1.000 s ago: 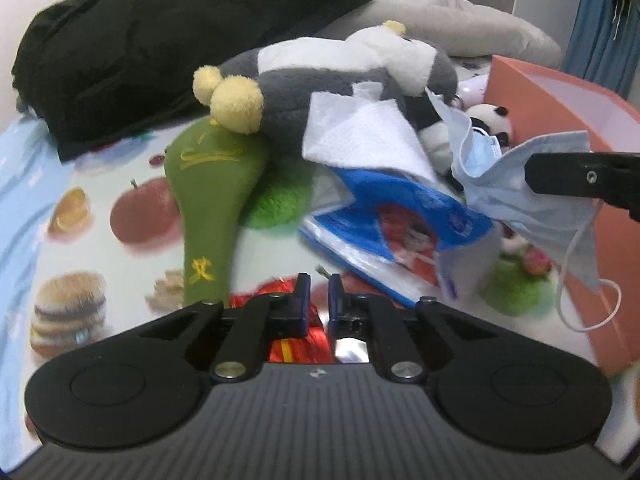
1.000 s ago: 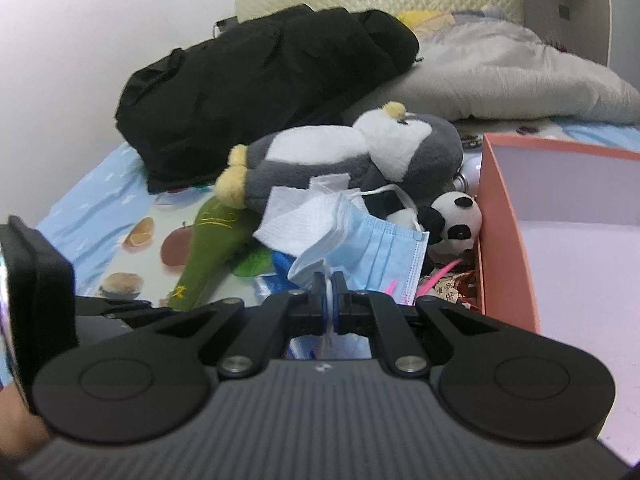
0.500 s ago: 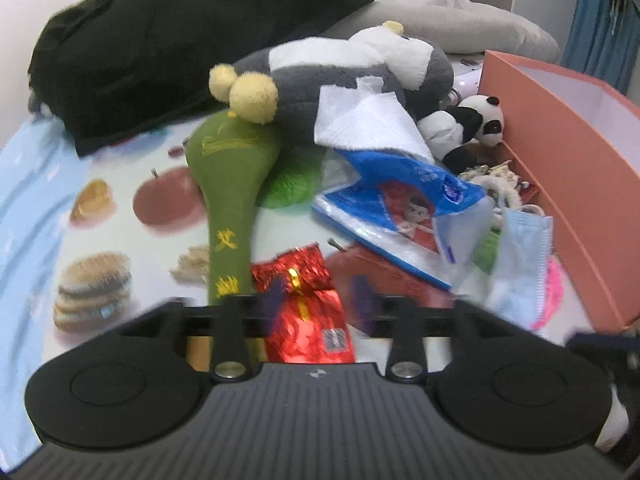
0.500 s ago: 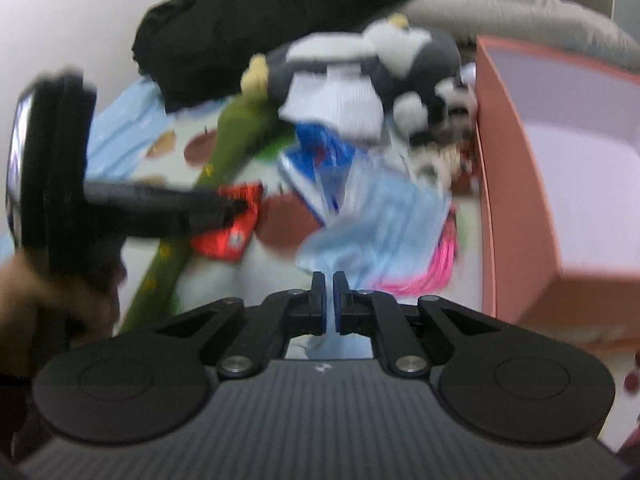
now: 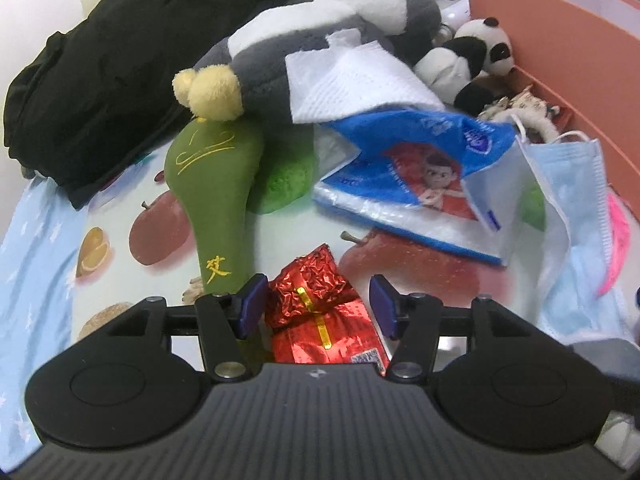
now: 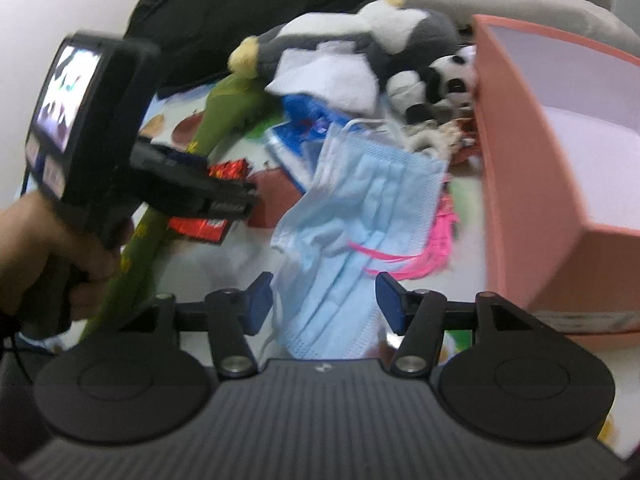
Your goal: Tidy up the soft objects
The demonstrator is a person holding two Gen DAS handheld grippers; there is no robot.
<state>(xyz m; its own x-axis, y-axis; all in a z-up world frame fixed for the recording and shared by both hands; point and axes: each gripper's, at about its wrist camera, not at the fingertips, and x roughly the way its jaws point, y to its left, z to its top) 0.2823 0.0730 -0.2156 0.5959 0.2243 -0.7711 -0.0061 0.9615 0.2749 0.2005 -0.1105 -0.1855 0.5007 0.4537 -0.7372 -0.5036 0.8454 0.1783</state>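
Observation:
A red foil packet [image 5: 320, 312] lies on the fruit-print sheet [image 5: 132, 216] between the fingers of my left gripper [image 5: 316, 308]. Its jaws are opening and the pads stand clear of the packet. My right gripper [image 6: 324, 304] is also opening, with a pale blue face mask [image 6: 360, 208] lying loose between its fingers. The mask [image 5: 576, 208] lies crumpled beside a pink box [image 6: 540, 152]. In the right wrist view a hand [image 6: 48, 240] holds the left gripper [image 6: 228, 196] over the red packet [image 6: 204, 228].
A grey and white penguin plush [image 5: 320, 36], a small panda [image 5: 472, 60], a white tissue [image 5: 352, 80], a blue tissue pack [image 5: 408, 168] and a green plush stick [image 5: 216, 184] are piled ahead. A black jacket [image 5: 100, 80] lies far left. A pink tassel [image 6: 432, 248] lies by the box.
The right gripper came down with the hanging mask, laid it on the sheet and let go. The left gripper rolled, opened from shut and now straddles the red packet.

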